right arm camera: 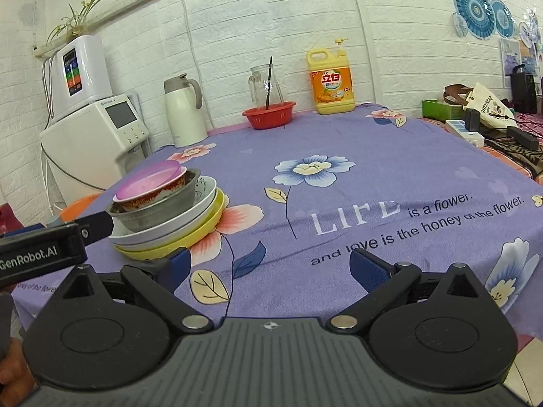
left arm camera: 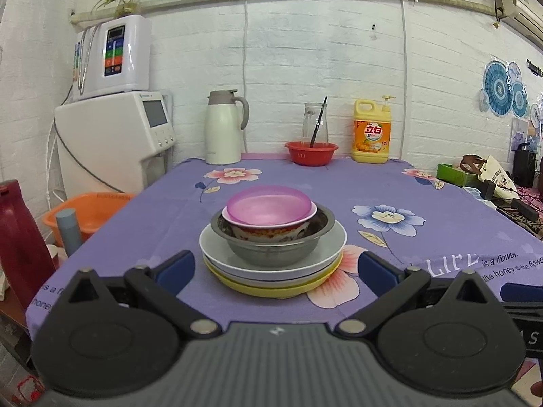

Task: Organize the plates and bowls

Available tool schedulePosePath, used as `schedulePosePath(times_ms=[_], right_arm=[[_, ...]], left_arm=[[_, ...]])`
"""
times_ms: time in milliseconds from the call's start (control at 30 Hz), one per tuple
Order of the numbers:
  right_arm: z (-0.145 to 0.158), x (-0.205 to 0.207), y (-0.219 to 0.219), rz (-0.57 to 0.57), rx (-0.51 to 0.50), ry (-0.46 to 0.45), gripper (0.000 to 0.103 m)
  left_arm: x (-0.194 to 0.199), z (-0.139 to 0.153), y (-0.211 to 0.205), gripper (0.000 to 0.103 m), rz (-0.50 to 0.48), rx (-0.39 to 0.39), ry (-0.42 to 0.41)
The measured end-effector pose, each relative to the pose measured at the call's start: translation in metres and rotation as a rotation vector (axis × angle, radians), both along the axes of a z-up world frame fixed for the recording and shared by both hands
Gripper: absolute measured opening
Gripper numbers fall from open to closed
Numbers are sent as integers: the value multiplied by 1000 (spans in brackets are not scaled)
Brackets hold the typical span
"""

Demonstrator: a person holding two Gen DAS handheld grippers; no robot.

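Left wrist view: The left claw (left arm camera: 275, 268) stands wide open and empty, its blue fingertips (left arm camera: 176, 269) on either side of the dish stack at plate level, apart from the rims. The stack sits near the front edge of the tabletop (left arm camera: 424, 183). From the top down it consists of a purple bowl (left arm camera: 269, 208), a patterned bowl (left arm camera: 268, 232), a steel bowl (left arm camera: 275, 249), white plates (left arm camera: 325, 254) and a yellow plate (left arm camera: 271, 290).

Procedure, as a judgement: the bowls are nested on the plates, so the likely step is to separate the bowls from the plates or to shift the stack. Approach level and centred. Close on one rim only, not across the whole stack. Lift straight up to avoid dragging the dishes beneath. The steel bowl may slip against the glazed plate, so keep the motion slow.

Right wrist view: The right claw (right arm camera: 268, 269) is also wide open and holds nothing. It points at bare purple cloth, with the stack off to its left. The stack leans slightly in this view. One finger of the left claw (right arm camera: 96, 225) lies beside the steel bowl (right arm camera: 159, 208), just above the white plates (right arm camera: 203, 200). Contact cannot be confirmed. Keep the right claw ready to steady the yellow plate (right arm camera: 203, 227) during the lift.
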State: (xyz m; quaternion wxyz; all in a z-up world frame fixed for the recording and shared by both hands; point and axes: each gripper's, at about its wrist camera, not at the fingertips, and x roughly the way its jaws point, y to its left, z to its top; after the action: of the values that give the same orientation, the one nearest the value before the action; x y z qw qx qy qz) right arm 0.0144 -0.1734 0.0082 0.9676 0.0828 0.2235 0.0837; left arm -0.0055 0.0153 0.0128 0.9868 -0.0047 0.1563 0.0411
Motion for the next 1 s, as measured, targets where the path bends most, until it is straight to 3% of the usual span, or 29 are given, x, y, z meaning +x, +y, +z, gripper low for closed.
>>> schedulePosePath(times_ms=[433, 1000], right_arm=[[3, -12, -21, -72, 62, -51, 103], [1, -10, -16, -26, 77, -26, 103]], left_arm=[[-1, 1, -4, 102, 16, 22, -8], [2, 0, 0, 102, 8, -5, 14]])
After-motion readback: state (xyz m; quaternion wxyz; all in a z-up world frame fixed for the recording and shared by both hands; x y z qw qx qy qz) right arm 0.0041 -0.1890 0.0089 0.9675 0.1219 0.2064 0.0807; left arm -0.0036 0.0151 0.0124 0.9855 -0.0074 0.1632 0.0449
